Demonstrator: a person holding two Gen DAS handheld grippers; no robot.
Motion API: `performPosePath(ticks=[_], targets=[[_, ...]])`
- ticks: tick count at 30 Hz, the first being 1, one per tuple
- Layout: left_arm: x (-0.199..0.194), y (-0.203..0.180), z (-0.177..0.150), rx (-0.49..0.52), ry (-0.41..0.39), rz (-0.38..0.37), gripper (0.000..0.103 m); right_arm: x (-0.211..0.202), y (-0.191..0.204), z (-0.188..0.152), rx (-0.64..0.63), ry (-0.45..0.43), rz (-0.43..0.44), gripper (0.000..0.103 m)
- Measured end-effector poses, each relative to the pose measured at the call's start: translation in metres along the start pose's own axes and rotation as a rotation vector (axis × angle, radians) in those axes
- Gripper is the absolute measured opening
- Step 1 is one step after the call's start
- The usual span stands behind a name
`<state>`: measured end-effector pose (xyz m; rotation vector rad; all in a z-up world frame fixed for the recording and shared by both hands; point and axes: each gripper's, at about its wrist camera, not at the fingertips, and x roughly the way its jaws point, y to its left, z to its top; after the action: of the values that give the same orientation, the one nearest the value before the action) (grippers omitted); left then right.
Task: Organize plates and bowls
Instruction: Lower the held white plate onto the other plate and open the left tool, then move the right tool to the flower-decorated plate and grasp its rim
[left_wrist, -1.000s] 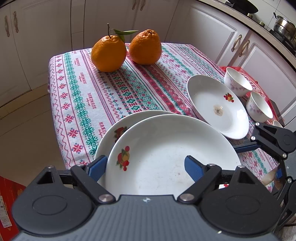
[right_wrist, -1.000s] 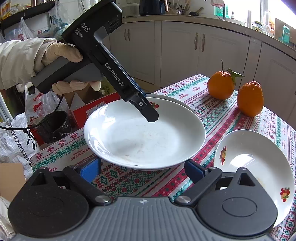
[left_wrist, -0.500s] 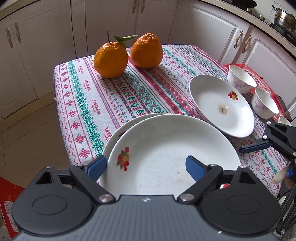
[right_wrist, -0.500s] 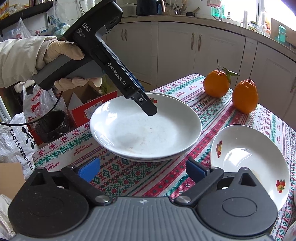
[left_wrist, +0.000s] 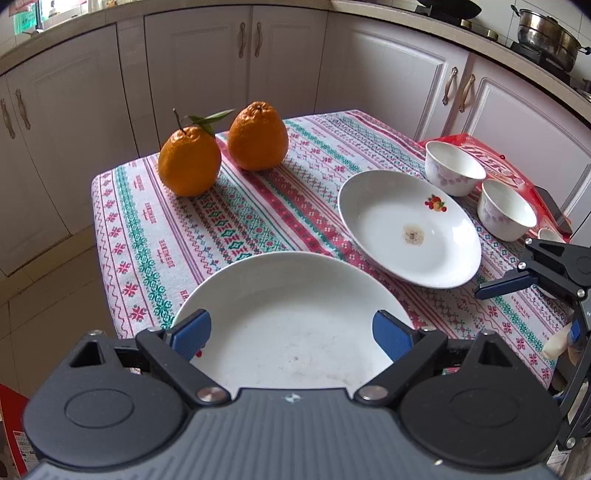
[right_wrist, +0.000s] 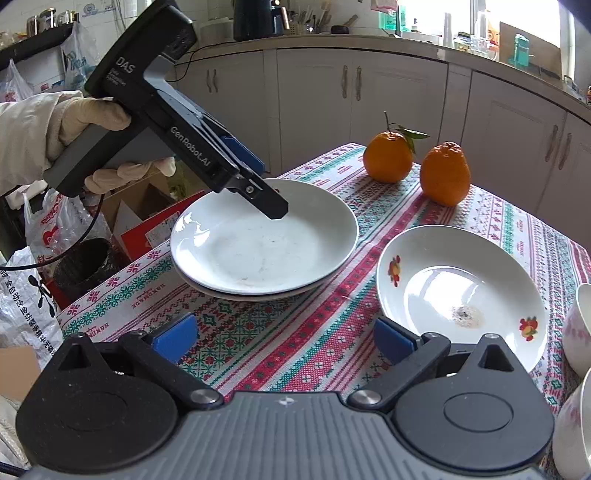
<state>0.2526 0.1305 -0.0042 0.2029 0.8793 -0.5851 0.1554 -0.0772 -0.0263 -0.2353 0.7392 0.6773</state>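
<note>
Two plates (right_wrist: 264, 254) lay stacked at the table's near left, both the left gripper (left_wrist: 291, 332) and right gripper (right_wrist: 284, 338) having just opened wide and empty, while the third plate (right_wrist: 461, 291) and bowls (left_wrist: 454, 168) remained unstacked on the right.

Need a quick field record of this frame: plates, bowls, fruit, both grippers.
stacked plates: two, nested, top plate on lower plate
single plate: apart from the stack, on the tablecloth, stain in its well
bowls: two on the red bag, far bowl, near bowl
oranges: leafy orange, second orange
left gripper: open, jaws just opening, over the stack, nothing gripped
right gripper: open, jaws just opening, empty
</note>
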Motion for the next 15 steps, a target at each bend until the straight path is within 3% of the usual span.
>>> performPosePath(ticks=[15], targets=[[-0.034,-0.121,-0.034,0.04,-0.224,0.124,0.1,-0.076,-0.044,-0.024,0.054,-0.059,-0.196,0.103]])
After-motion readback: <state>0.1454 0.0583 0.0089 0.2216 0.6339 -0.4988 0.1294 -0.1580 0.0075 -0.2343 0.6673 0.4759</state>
